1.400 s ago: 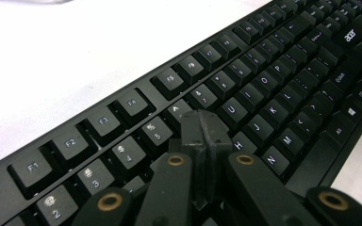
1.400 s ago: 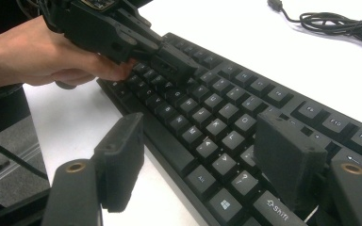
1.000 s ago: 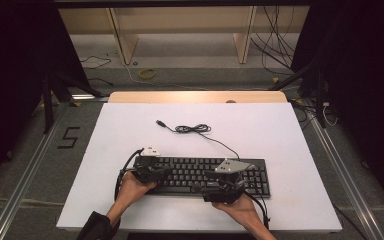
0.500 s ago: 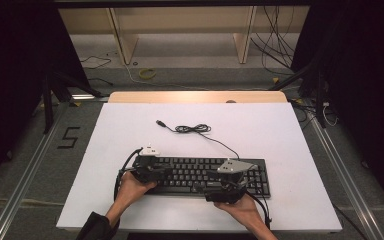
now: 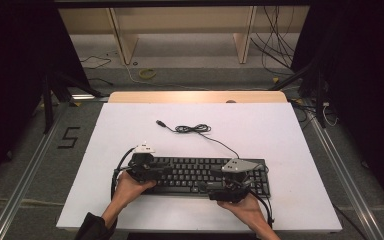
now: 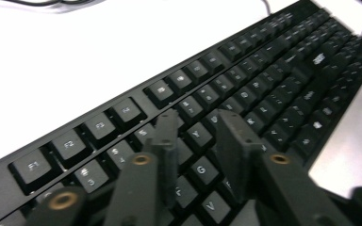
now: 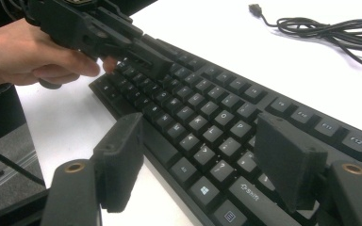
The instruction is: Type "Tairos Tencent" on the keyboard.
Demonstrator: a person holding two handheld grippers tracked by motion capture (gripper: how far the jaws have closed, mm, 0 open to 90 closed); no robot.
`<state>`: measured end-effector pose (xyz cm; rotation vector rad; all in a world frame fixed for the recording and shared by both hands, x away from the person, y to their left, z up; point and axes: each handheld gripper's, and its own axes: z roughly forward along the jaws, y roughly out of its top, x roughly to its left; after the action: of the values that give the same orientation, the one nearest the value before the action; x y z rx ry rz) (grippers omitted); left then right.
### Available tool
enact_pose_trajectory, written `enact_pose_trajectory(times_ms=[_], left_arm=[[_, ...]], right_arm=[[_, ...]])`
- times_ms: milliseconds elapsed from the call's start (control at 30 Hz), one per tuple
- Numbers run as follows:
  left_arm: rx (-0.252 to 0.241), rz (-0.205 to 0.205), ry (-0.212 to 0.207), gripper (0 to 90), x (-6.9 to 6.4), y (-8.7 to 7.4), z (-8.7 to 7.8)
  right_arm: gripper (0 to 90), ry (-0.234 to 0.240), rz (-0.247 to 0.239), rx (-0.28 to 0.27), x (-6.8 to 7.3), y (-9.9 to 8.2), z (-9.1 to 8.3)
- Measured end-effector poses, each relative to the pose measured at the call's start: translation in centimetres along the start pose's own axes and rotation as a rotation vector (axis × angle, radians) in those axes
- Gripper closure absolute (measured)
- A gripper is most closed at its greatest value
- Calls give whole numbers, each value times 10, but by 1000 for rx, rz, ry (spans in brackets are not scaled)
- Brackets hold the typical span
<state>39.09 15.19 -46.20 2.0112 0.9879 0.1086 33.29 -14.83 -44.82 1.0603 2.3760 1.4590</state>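
I see the black keyboard [image 5: 207,175] flat near the surface's [image 5: 280,135] front edge. Left gripper [image 6: 198,141] narrowly parted, right gripper [image 7: 202,165] spread wide, both empty. I judge it rigid, light; grasp opposite ends, avoiding keycaps and trailing cable [image 5: 195,129].

A keyboard [image 5: 207,175] lies along the near edge of the surface [image 5: 290,135]. Its cable [image 5: 195,129] runs back from its far side and bunches near the middle of the surface, with the plug end at the left. The left gripper [image 5: 167,170] sits over the keyboard's left end, the right gripper [image 5: 204,187] over its right half.
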Motion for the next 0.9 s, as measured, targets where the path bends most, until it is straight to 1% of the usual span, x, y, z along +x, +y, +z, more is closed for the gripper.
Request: enact_pose_trajectory(times_ms=[67,133,233,333,400,433,500,700,800,900], left_arm=[[-14,-4,-16,626,-1,0,-2],[-25,-5,-21,560,-2,0,-4],[-40,-5,-36,493,-4,0,-6],[-58,-10,-63,447,-4,-1,-8],[-69,-6,-72,420,-5,-1,-9],[-74,-2,-78,406,-5,-2,-11],[-98,3,-92,375,-7,-3,-13],[-146,17,-115,321,-12,-6,-21],[-156,31,-120,304,-14,-8,-25],[-175,33,-127,296,-16,-11,-28]], right_arm=[[345,0,5,-3,-1,-1,-1],[344,-3,5,-7,-3,-1,-3],[344,-8,7,-13,-5,-2,-7],[344,-20,1,-18,-8,-3,-10],[343,-21,7,-22,-10,-4,-13],[344,-23,2,-22,-10,-5,-14],[343,-27,-1,-25,-11,-6,-16],[343,-32,-6,-43,-14,-8,-24],[343,-38,-10,-53,-15,-10,-29],[343,-43,-15,-64,-16,-12,-35]])
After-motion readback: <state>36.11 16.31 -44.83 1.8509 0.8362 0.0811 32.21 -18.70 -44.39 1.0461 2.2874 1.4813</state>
